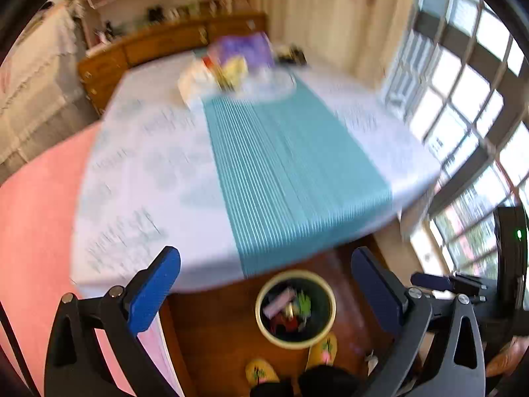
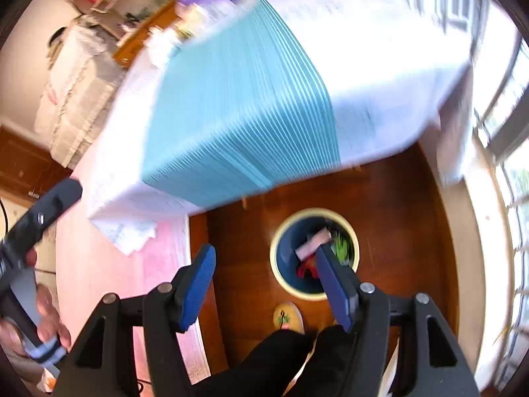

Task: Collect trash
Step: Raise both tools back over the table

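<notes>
A round bin with a cream rim (image 1: 259, 309) stands on the wooden floor by the table's near edge. Inside lie a pink wrapper (image 1: 279, 301), a green scrap (image 1: 304, 301) and red bits. My left gripper (image 1: 264, 253) hangs high above the floor, open, with nothing between its blue fingers. In the right wrist view the bin (image 2: 273, 254) sits under my right gripper (image 2: 264, 249), which is open and empty too; its right finger (image 2: 334, 281) overlaps the bin. A blurred pile of purple, yellow and white items (image 1: 228, 63) sits at the table's far end.
The table (image 1: 139, 172) wears a white cloth and a teal striped runner (image 1: 281, 165). A pink rug (image 1: 36, 215) lies to the left, windows (image 1: 469, 99) to the right. The person's yellow slippers (image 1: 322, 349) and black trouser legs (image 2: 281, 357) are just below the bin.
</notes>
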### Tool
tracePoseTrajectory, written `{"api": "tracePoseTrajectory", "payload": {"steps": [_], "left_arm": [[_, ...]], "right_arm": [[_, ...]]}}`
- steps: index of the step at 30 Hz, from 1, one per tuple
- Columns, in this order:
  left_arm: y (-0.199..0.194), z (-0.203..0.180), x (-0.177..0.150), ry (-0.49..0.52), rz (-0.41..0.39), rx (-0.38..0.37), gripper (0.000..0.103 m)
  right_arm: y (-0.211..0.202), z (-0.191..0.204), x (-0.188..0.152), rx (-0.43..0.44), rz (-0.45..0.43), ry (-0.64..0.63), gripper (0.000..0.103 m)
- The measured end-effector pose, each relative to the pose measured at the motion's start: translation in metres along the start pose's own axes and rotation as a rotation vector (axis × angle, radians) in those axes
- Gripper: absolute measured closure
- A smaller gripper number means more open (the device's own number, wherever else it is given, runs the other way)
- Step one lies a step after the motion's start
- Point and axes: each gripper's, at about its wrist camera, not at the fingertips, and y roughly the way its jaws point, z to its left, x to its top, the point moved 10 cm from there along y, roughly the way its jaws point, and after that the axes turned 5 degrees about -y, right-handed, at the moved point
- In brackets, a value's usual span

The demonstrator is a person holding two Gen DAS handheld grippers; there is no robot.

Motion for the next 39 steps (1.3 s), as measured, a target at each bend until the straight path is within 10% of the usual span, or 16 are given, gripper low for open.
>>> {"api": "tracePoseTrajectory", "payload": {"steps": [16, 29, 39], "left_arm": [[-0.058, 0.009, 0.136, -0.144, -0.191, 0.118, 0.001], [0.028, 0.053, 0.193, -0.155, -0.039, 0.164, 0.001], [0.163, 0.101, 0.24, -0.165, 0.183, 0.011, 0.001]], "right_arm": [[-0.087, 0.057, 0.171, 0.077, -0.209, -0.317, 0.04], [-0.031, 0.075, 0.271, 0.036, -0.193, -0.292, 0.04], [0.071, 0.076, 0.344, 0.031, -0.099, -0.033, 0.04]]}}
